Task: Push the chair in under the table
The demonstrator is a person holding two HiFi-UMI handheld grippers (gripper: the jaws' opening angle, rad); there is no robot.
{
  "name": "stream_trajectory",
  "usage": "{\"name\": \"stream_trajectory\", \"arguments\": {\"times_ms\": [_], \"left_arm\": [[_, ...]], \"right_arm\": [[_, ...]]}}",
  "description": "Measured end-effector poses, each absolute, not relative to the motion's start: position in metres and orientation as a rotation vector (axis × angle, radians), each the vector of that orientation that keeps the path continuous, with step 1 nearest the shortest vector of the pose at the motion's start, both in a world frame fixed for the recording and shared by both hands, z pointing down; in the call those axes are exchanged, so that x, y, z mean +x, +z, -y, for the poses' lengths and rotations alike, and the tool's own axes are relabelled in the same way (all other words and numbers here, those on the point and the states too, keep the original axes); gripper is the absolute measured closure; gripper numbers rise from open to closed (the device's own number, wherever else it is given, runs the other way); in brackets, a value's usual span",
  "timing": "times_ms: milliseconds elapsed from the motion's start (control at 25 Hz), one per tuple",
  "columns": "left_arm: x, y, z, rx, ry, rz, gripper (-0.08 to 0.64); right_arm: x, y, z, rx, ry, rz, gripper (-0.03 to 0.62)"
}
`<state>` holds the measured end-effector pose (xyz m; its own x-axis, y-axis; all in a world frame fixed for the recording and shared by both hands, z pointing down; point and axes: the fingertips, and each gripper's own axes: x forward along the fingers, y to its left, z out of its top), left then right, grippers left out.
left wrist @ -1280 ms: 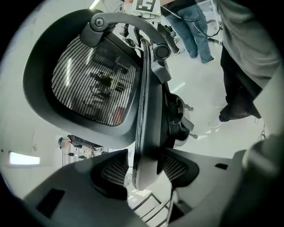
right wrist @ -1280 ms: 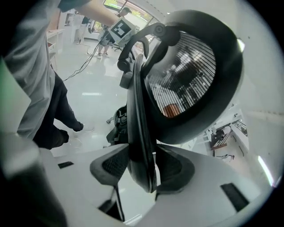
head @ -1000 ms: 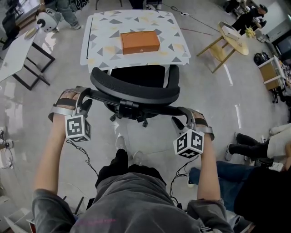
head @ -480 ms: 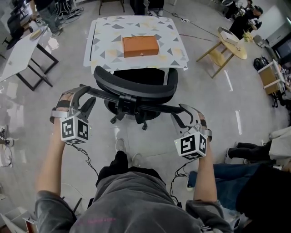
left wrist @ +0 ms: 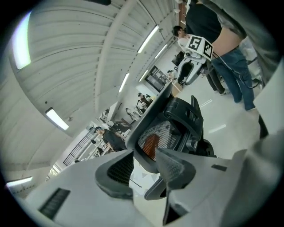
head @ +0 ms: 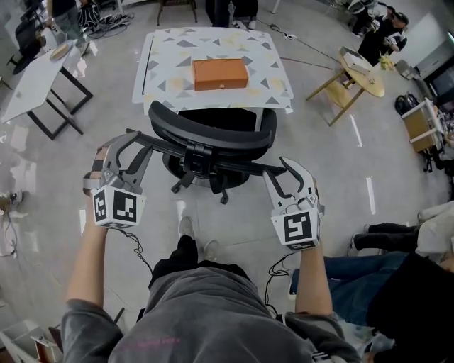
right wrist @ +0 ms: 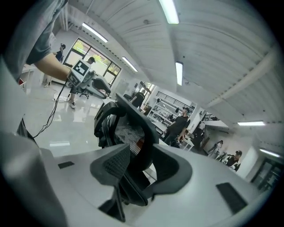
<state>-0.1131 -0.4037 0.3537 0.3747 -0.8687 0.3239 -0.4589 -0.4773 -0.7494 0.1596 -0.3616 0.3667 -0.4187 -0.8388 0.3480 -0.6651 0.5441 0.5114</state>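
The room is lit brightly and evenly by ceiling strip lights [right wrist: 170,11]. Pale reflections are thrown across the glossy floor [head: 28,177]. Both gripper views are strongly bowed, darkened at the corners, and blurred close up.

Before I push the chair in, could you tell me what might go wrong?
The left gripper has just been closing round an arm of the chair but is not clamped; the right gripper grips, so a push may swivel the chair. The orange box could slide if the chair bumps the table.
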Motion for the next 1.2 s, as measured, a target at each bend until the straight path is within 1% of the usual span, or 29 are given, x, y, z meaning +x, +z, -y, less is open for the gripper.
{"name": "stream_trajectory", "arguments": {"times_ms": [240, 440, 560, 840, 1200], "left_arm": [[-0.109, 0.338, 0.397, -2.151, -0.835, -1.231, 0.430], [-0.103, 0.334, 0.389, -2.296, -0.672, -1.321, 0.460], [-0.098, 0.337, 0.385, -2.362, -0.598, -1.355, 0.474], [-0.088, 0.346, 0.375, -2.468, -0.490, -1.414, 0.515], [-0.083, 0.348, 0.375, -2.515, -0.436, -1.445, 0.541]], "right_arm": [[0.160, 0.354, 0.359, 1.283, -0.381, 2.274, 0.431], [0.160, 0.350, 0.357, 1.365, -0.325, 2.332, 0.451], [0.159, 0.344, 0.354, 1.424, -0.277, 2.385, 0.476], [0.157, 0.341, 0.348, 1.475, -0.235, 2.466, 0.510], [0.156, 0.339, 0.345, 1.535, -0.142, 2.515, 0.545]]}}
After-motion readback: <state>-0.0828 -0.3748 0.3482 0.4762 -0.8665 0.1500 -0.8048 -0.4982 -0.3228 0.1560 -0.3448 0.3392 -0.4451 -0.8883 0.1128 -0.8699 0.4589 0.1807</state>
